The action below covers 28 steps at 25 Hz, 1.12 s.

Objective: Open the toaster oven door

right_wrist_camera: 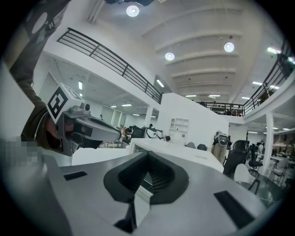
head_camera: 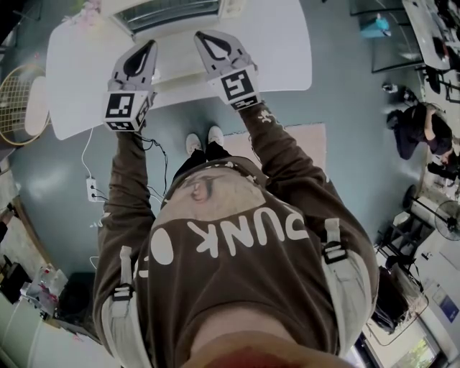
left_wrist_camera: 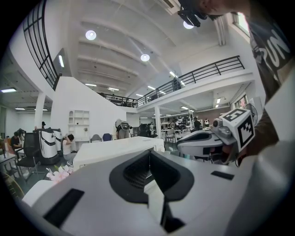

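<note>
The white toaster oven point(head_camera: 172, 10) stands at the table's far edge, its glass door facing me and closed. Both grippers hover over the table short of it, side by side. My left gripper point(head_camera: 149, 46) is shut with nothing in it, and my right gripper point(head_camera: 201, 36) is shut and empty too. Past the meeting jaw tips of the left gripper point(left_wrist_camera: 148, 152), the oven point(left_wrist_camera: 115, 148) shows as a white box. From the right gripper point(right_wrist_camera: 147, 155), the oven point(right_wrist_camera: 177, 150) lies ahead, with the left gripper point(right_wrist_camera: 87, 129) alongside. Neither gripper touches the oven.
The white table point(head_camera: 280, 50) has rounded corners, with pink flowers point(head_camera: 85, 13) at its far left. A racket point(head_camera: 14, 100) lies left of the table. A power strip point(head_camera: 93, 190) and cables are on the floor. Seated people point(head_camera: 420, 133) are off to the right.
</note>
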{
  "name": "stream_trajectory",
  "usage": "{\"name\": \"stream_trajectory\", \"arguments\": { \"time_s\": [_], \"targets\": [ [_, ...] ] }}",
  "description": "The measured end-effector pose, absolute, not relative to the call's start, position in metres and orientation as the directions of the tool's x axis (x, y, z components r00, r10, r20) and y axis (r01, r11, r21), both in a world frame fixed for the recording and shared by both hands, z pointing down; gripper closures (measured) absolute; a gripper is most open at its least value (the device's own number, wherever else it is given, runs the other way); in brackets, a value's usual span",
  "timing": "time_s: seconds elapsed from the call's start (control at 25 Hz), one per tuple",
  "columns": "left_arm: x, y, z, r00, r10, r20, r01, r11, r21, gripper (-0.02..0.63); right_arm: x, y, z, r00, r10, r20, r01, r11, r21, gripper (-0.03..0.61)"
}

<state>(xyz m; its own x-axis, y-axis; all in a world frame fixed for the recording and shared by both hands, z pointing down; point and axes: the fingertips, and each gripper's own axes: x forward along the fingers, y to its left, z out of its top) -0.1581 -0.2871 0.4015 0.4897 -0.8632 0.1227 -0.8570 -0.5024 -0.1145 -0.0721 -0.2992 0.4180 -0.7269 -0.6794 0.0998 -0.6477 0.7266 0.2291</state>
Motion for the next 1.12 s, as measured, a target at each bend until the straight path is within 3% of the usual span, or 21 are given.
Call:
{"name": "stream_trajectory", "arguments": {
  "time_s": [1.12],
  "targets": [
    [-0.1616,-0.2800,0.4039,0.489,-0.864,0.120,-0.857,-0.501,-0.118,0.609,-0.0802,-0.2949,0.4217,-0.730,-0.673,0.120,-0.637,0.733,0.241,0.571]
  ]
}}
